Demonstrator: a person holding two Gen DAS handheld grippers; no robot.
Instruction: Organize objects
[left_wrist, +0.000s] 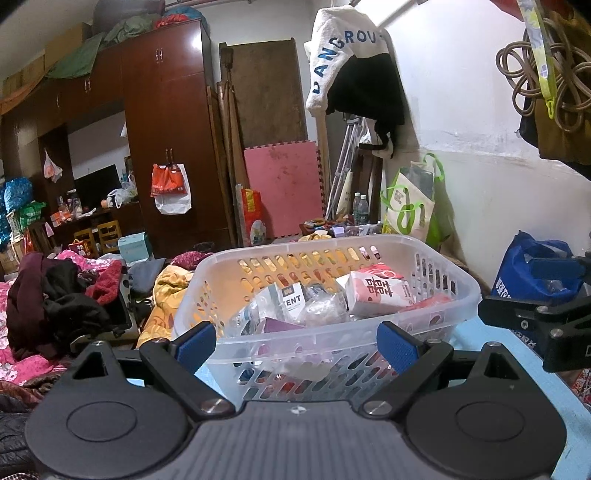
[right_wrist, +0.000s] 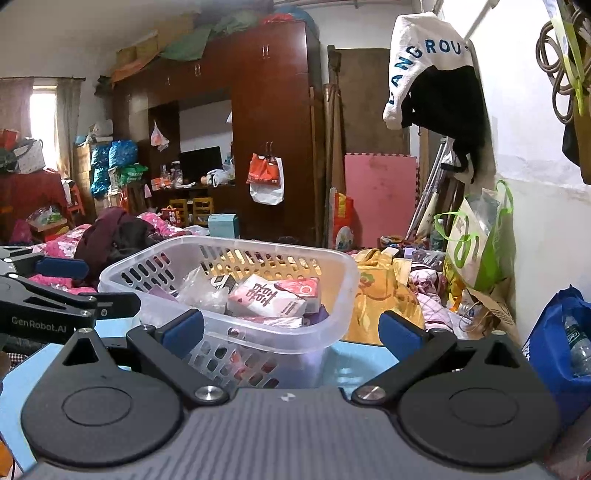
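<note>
A clear slotted plastic basket (left_wrist: 332, 244) stands on a light blue table top (left_wrist: 480, 343), straight ahead in both wrist views. Inside it lie a pink and white box with red characters (left_wrist: 380, 291), a crumpled clear bag (left_wrist: 321, 306), a small box printed "TENT" (left_wrist: 291, 297) and a purple item (left_wrist: 280, 326). My left gripper (left_wrist: 297, 347) is open at the basket's near wall, holding nothing. My right gripper (right_wrist: 291, 334) is open at the basket's (right_wrist: 347, 280) near right corner, also holding nothing. Each gripper shows at the edge of the other's view, beside the basket.
A blue bag (right_wrist: 561, 343) holding a bottle sits right of the table by the wall. A green and white tote (right_wrist: 476, 236) leans further back. Yellow fabric (left_wrist: 166, 291) and piled clothes (left_wrist: 59, 295) cover the bed left of and behind the basket.
</note>
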